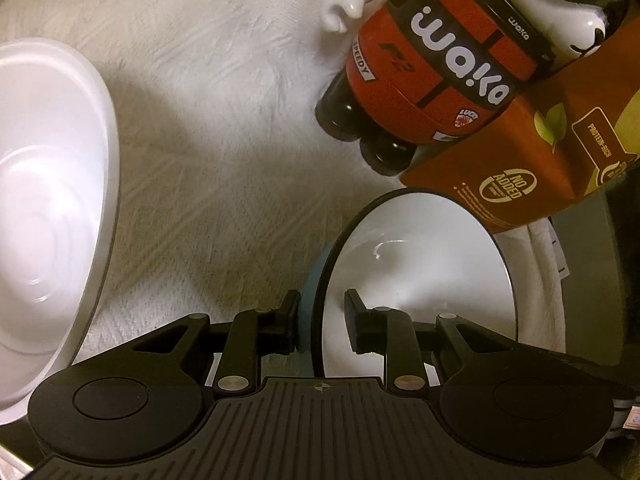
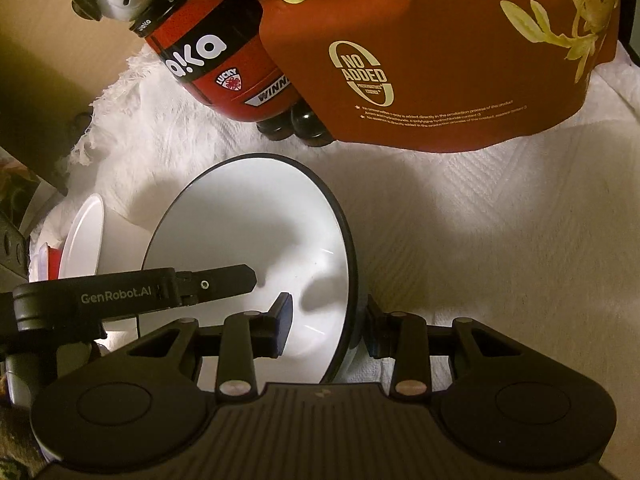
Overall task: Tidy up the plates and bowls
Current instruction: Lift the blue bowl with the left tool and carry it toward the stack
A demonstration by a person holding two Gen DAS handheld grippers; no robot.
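A white bowl with a dark rim and blue outside [image 1: 420,272] [image 2: 248,220] is tilted above the white cloth, and both grippers grip it. My left gripper [image 1: 322,320] straddles its near rim, one pad on the blue outside and one on the white inside. From the side, in the right wrist view, a finger of the left gripper [image 2: 224,280] reaches into the bowl. My right gripper [image 2: 328,324] is shut on the opposite rim, one pad inside and one outside. A larger white bowl [image 1: 44,220] [image 2: 84,236] rests further left.
A red "waka" bottle [image 1: 432,72] [image 2: 208,60] with a bear-head cap and a brown carton [image 1: 540,152] [image 2: 440,60] stand close behind the bowl. The white textured cloth [image 1: 220,160] [image 2: 480,220] covers the surface. A small red item [image 2: 50,258] lies at the far left.
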